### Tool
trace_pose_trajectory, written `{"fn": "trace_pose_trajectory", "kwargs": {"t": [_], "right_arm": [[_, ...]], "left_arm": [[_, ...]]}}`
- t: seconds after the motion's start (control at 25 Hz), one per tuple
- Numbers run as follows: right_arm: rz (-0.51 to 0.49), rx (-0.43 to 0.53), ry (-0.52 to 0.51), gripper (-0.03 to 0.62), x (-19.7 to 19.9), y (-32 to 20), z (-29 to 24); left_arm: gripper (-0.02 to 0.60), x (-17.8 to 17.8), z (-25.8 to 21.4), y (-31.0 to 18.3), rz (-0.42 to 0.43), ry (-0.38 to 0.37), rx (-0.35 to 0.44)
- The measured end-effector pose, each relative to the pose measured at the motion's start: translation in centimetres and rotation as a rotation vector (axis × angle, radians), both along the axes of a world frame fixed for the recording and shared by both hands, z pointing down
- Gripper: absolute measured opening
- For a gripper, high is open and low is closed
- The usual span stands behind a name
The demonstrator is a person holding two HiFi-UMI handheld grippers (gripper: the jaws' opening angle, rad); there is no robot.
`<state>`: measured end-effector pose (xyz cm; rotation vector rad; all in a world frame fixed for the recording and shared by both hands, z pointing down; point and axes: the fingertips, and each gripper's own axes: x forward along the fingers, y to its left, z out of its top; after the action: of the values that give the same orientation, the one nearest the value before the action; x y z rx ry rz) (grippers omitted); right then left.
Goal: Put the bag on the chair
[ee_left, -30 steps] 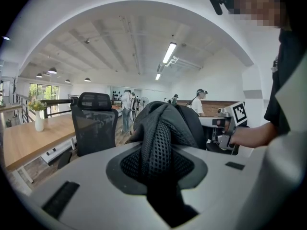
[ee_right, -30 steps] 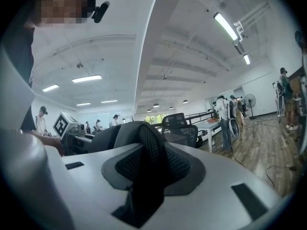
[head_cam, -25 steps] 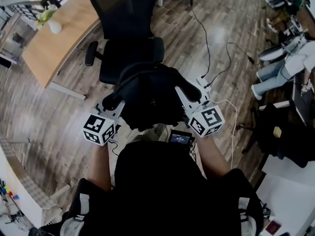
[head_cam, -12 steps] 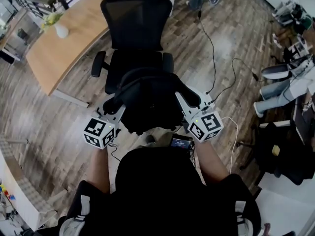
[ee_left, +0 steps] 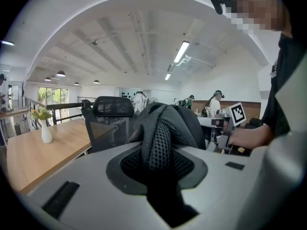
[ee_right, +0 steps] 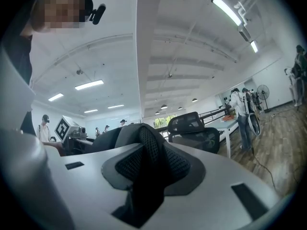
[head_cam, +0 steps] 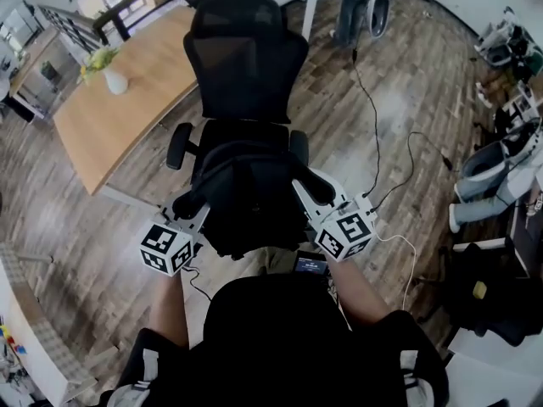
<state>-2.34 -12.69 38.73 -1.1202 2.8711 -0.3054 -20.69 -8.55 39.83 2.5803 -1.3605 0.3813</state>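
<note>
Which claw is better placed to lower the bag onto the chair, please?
Neither alone: left claw and right claw each grip a mesh strap, with the bag hanging between them before the chair seat.

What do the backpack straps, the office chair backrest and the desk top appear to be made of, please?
The backpack straps: black padded mesh fabric, matte; the open weave shows.
The office chair backrest: probably black mesh, looking see-through in the gripper views.
The desk top: light wood or wood-look laminate, smooth; which, I cannot tell.
</note>
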Motion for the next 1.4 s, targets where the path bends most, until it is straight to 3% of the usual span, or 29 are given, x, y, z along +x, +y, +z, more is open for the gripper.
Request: {"fn": "trace_pose_trajectory", "kwargs": {"t": [0.64, 1.0, 1.4], "right_arm": [[-0.078, -0.069, -0.063, 0.124, -3.9, -14.8, 1.5], [-0.091, -0.165, -0.092, 0.121, -4.8, -21.7, 4.5], [-0.012, -0.225, -0.023, 0.121, -7.6, -26.5, 10.4]], "left_arm": [[0.109, -3.6, 1.0, -14.8, -0.071, -0.061, -0.058], [0.108, -4.5, 3.5, -23.0, -0.026, -0.107, -0.134], [0.107, -7.1, 10.1, -28.6, 0.051, -0.059, -0.206]]}}
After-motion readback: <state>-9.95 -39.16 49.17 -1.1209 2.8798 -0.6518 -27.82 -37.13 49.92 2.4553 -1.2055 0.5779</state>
